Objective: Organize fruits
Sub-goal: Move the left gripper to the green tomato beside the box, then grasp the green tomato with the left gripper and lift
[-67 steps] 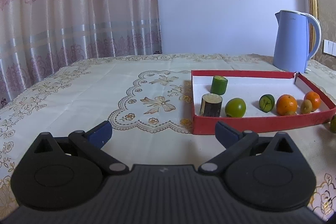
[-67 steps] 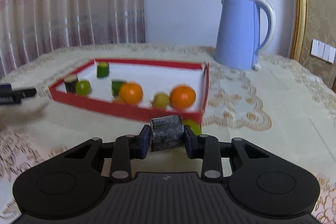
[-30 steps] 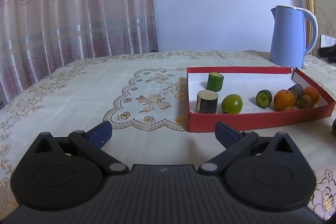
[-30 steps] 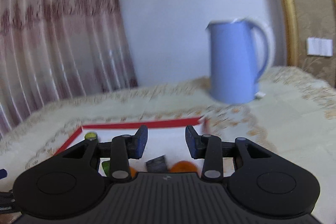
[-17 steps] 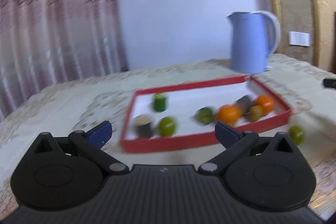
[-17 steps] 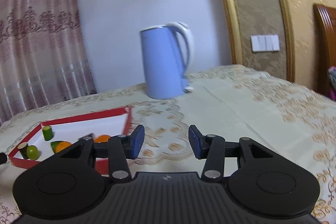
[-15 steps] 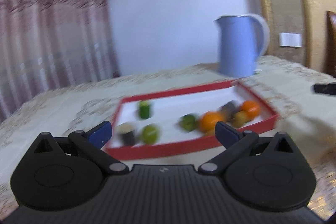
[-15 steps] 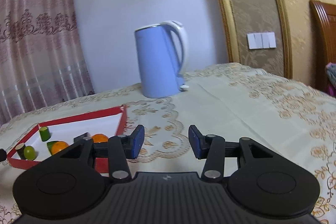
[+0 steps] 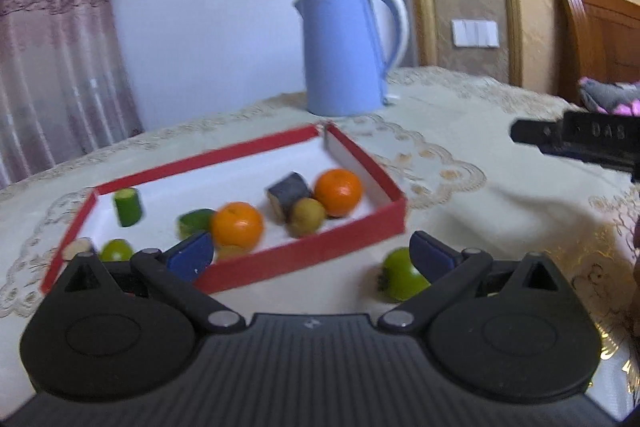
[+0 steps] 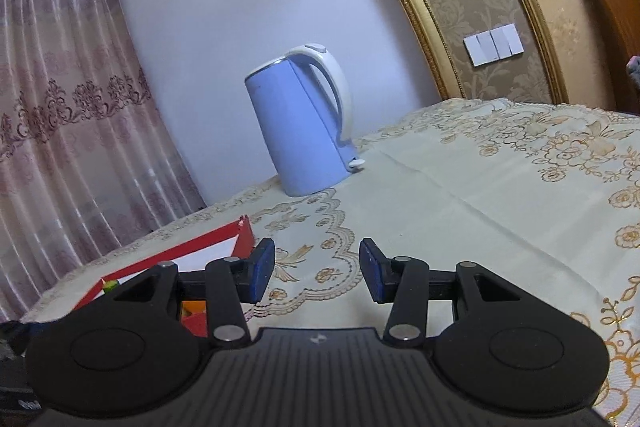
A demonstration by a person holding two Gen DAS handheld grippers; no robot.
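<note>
Green and round, the loose fruit (image 9: 402, 279) is lying on the tablecloth (image 9: 500, 211) just outside the near wall of the red tray (image 9: 304, 259), partly behind the right finger of the left gripper (image 9: 310, 255). That gripper is standing wide open and is holding nothing. The likely step is picking this fruit up: centre the jaws around it, close gently — a round fruit is prone to rolling — then lift it over the wall. The right gripper (image 10: 316, 273) is likewise hanging open and empty, facing the blue kettle (image 10: 298, 127). Motion blur is softening the left view, and the gripper body is hiding the tray's near-left corner — fruit there is hard to identify.
</note>
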